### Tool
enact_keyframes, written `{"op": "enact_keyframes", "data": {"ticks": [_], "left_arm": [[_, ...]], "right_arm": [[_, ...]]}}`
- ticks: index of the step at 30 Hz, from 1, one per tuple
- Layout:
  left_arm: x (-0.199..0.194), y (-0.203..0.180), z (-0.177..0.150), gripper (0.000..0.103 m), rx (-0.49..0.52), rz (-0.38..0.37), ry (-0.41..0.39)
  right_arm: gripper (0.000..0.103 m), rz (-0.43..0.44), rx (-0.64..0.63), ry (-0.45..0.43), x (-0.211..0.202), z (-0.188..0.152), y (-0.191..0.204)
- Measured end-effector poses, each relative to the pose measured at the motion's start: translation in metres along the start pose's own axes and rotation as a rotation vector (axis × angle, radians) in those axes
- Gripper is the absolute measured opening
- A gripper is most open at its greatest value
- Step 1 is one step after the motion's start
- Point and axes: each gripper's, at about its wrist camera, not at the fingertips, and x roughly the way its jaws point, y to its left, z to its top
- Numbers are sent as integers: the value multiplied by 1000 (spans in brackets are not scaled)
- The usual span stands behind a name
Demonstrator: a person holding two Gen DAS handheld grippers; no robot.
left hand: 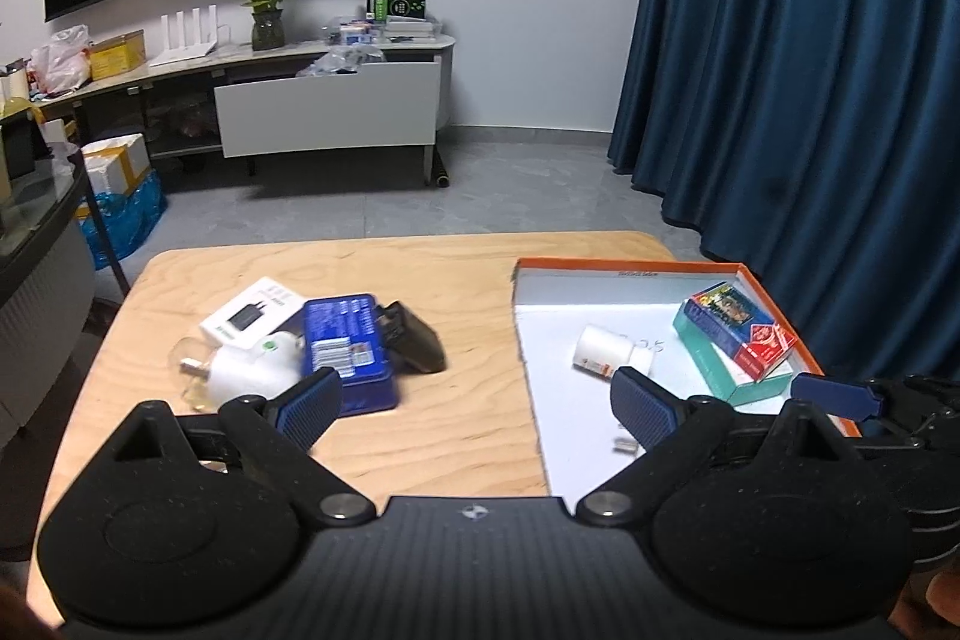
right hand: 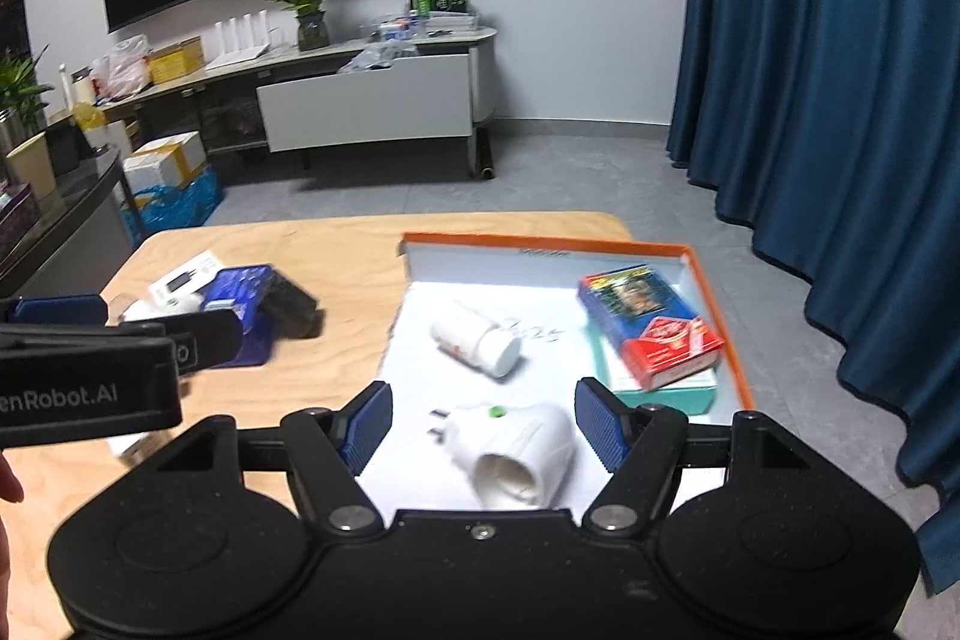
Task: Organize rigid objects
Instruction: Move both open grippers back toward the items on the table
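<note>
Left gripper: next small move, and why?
Probably ease the left gripper forward and down over the blue case. It is open and empty, the case lies nearest it on the table, and the orange-rimmed tray already holds other items.

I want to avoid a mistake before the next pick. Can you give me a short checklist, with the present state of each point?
1. Right gripper open: ok, the pads stand apart.
2. White plug adapter released inside the orange-rimmed tray: ok, it lies on the tray floor between the open fingers, not clamped.
3. Left gripper empty and open: ok.
4. Things still waiting on the table: not ok, the blue box, the white box, the dark case and another white adapter are outside the tray.
5. Free room in the tray: ok, bare floor near the white bottle.
</note>
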Motion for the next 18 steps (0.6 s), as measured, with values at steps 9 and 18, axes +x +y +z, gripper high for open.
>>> {"op": "enact_keyframes", "data": {"ticks": [9, 18], "left_arm": [[-13, 33, -22, 99, -29, 43, 6], [-22, 67, -35, 98, -71, 86, 14]], "right_arm": [[80, 52, -22, 19, 0, -12, 32], [80, 107, -68, 49, 10, -23, 74]]}}
